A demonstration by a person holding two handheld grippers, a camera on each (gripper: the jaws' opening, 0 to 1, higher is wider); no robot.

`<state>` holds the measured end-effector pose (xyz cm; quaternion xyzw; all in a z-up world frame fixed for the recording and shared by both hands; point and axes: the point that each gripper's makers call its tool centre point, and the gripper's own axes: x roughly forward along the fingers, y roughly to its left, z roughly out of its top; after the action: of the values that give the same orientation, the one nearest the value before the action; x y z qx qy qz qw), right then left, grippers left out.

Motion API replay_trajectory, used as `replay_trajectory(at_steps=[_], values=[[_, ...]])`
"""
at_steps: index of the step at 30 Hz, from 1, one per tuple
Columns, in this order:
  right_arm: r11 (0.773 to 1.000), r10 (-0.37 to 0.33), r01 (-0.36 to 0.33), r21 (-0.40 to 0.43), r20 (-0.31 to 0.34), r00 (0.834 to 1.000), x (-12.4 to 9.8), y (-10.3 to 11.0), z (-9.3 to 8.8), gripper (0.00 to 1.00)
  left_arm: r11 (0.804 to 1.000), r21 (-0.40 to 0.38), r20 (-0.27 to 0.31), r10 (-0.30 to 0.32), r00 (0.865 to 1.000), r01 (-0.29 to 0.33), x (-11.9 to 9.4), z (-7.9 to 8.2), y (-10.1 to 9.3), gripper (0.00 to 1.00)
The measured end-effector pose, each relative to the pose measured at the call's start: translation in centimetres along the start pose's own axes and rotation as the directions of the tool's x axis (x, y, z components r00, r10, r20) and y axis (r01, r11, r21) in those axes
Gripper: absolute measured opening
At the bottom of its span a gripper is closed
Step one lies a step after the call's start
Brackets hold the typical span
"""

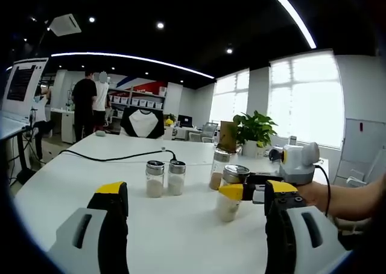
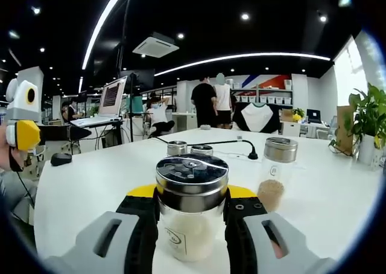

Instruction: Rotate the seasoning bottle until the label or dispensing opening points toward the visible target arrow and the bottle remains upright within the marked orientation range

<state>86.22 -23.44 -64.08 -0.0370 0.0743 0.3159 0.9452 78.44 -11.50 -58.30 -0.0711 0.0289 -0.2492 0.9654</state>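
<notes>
Right gripper (image 2: 192, 216) — one bottle (image 2: 192, 204); three apart (image 2: 278, 171).

White table (image 1: 90, 165), four seasoning bottles (image 1: 155, 178), black cable (image 1: 114, 158), potted plant (image 1: 253, 132)

Left gripper view is looking low across the bench (image 1: 181, 226); right gripper view is sitting way closer, both sharing the seasoning bottle (image 2: 192, 207).

the right gripper (image 2: 192, 216) clamps an upright seasoning bottle (image 2: 190, 204) on the white table (image 2: 90, 189), with three more shakers (image 2: 277, 171) standing behind.
</notes>
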Motion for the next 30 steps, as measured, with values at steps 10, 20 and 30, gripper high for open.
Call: replay_trajectory(at_steps=[10, 20, 30], values=[[0.999, 0.027, -0.027, -0.02, -0.009, 1.0, -0.12, 0.32, 0.0, 0.4, 1.0, 0.0, -0.01, 0.0, 1.0, 0.0, 0.2, -0.28, -0.03, 0.99], [1.0, 0.026, -0.026, -0.007, -0.003, 1.0, -0.22, 0.49, -0.02, 0.4, 1.0, 0.012, -0.024, 0.006, 1.0, -0.006, 0.33, -0.56, 0.14, 0.99], [1.0, 0.026, -0.026, -0.005, -0.019, 0.999, -0.21, 0.29, -0.17, 0.4, 1.0, 0.009, -0.022, -0.003, 1.0, 0.003, 0.52, -0.38, -0.16, 0.98]])
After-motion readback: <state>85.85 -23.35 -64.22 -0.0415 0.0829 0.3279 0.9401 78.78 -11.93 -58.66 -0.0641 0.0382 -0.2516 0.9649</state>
